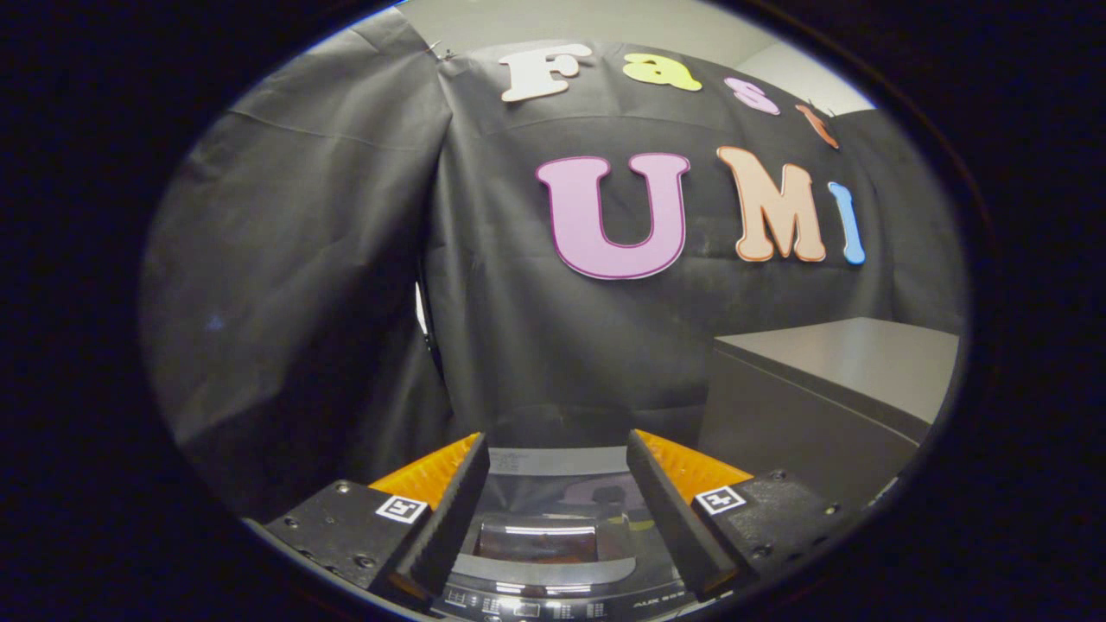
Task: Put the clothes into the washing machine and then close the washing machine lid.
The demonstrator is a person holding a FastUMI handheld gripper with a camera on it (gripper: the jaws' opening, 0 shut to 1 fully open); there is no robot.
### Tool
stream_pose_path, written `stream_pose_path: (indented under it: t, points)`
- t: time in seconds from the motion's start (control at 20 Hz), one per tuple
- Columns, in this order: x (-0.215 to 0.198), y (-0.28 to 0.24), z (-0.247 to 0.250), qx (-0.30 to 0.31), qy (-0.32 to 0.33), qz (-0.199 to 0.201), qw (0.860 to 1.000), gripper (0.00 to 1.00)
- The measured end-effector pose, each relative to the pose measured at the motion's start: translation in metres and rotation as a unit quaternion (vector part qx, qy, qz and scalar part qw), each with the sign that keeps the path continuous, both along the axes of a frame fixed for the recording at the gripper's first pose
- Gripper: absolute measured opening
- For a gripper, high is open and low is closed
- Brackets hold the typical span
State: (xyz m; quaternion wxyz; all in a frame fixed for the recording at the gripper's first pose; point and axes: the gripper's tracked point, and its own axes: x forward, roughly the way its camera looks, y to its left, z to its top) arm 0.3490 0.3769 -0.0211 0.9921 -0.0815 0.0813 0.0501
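Gripper (557, 458) spread wide, holding nothing, above washing machine (553, 596), its glossy lid (540, 540) shut

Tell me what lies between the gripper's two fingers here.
In the gripper view, the open gripper holds nothing; between its fingers shows the washing machine's glossy lid, seen from above, with the control panel at its near edge.

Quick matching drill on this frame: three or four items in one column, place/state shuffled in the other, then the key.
1. tool
2. glossy dark washing machine lid with a window
3. grey flat-topped cabinet
4. black cloth wall

A. beyond the fingers, to their right
B. open, holding nothing
C. behind everything
D. down, between and below the fingers

Pairs: 1-B, 2-D, 3-A, 4-C
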Motion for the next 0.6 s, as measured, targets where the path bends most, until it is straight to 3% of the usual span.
stream_pose_path:
  t: [0.35,0.6]
  points:
    - [-0.044,-0.023,0.031,-0.063,-0.034,-0.01,0.997,0.97]
    - [-0.086,-0.024,0.051,-0.065,-0.054,-0.001,0.996,0.97]
